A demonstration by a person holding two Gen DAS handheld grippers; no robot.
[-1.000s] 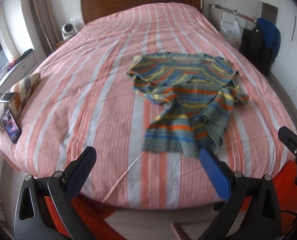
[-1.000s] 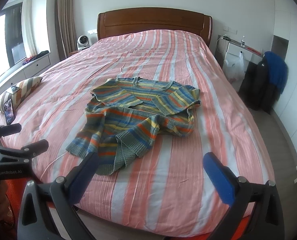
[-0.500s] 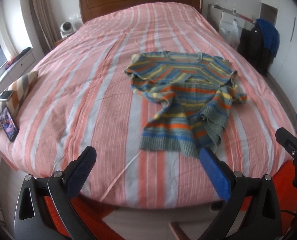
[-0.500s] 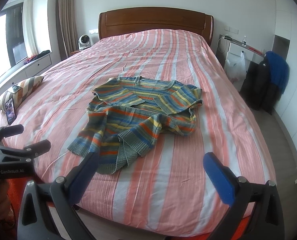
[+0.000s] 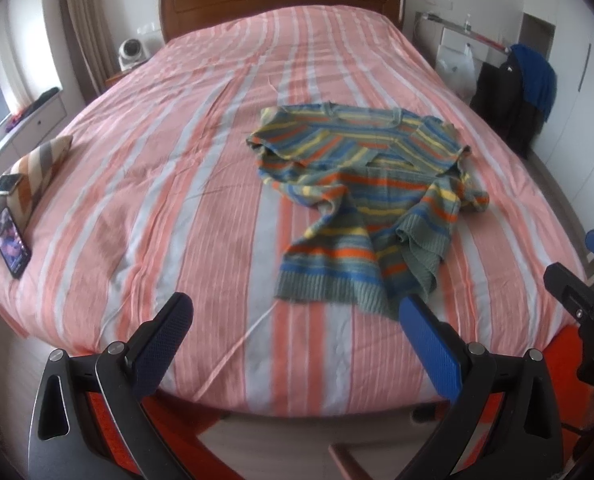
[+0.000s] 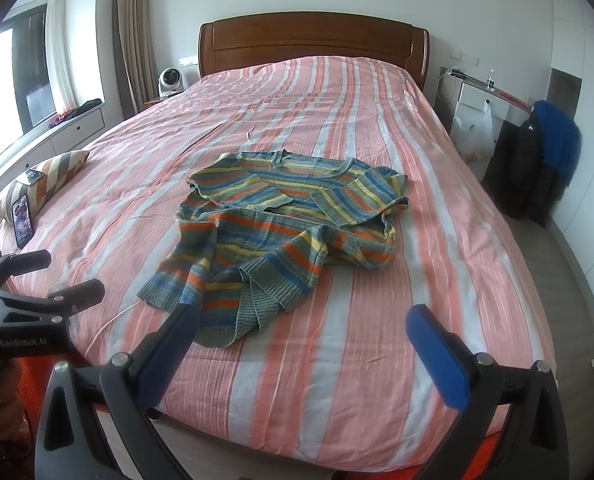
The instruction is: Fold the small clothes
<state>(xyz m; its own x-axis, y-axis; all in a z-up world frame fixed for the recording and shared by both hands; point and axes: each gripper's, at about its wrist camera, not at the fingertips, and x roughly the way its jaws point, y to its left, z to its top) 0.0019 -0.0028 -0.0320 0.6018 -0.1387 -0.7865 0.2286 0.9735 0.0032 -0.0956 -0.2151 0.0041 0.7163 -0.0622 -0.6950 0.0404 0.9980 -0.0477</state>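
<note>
Both my grippers spread wide, holding nothing.
The striped sweater point(image 5: 373, 196) lies crumpled mid-frame on the bed point(image 5: 169, 184) (hem nearest me); left gripper point(image 5: 297, 320) and right gripper point(image 6: 309, 332) hover at the bottom edge.

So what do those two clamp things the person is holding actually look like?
Each is a black frame with silver bolts. The left gripper and right gripper both end in two flat blue padded fingers. The left gripper's body carries white lettering, seen from the right camera. Orange shows beneath both.
</note>
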